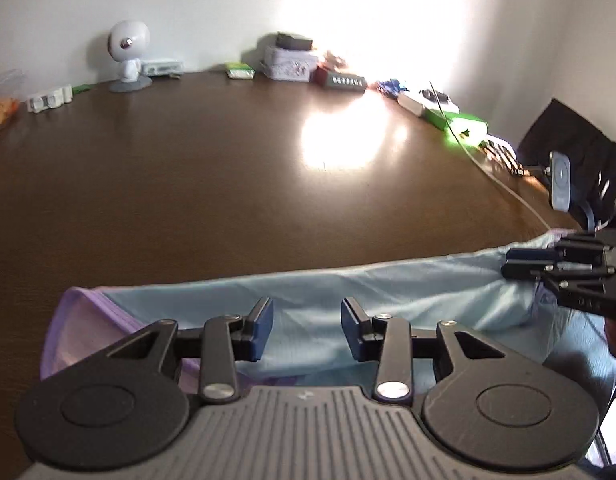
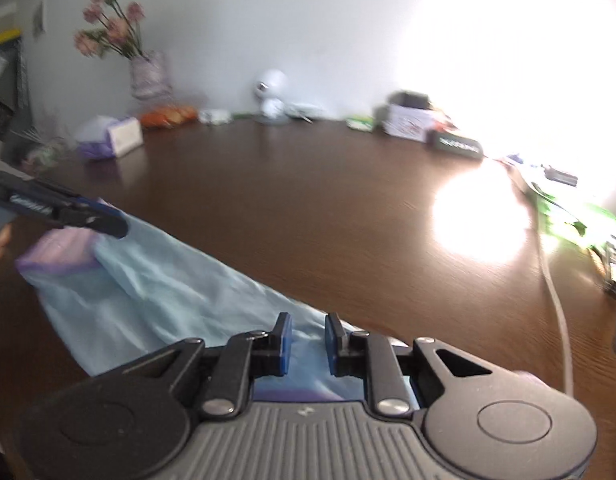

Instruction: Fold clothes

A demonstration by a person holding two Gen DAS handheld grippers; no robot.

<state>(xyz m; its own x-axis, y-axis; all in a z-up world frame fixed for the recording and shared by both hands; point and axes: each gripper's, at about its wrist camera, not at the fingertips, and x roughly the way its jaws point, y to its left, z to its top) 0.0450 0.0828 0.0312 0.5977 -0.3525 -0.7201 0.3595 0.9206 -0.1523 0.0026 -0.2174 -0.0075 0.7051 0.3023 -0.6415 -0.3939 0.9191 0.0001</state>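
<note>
A light blue garment with a purple hem lies along the near edge of the dark wooden table. My left gripper is open just above the cloth near its purple end, with nothing between its blue pads. My right gripper is open over the other end of the garment, its pads a small gap apart with cloth beneath. The right gripper also shows in the left wrist view, and the left gripper shows in the right wrist view at the cloth's far end.
Along the wall stand a white round camera, boxes, a flower vase and a tissue pack. Green packets, a white cable and a dark chair are at the right. Strong glare lies on the table.
</note>
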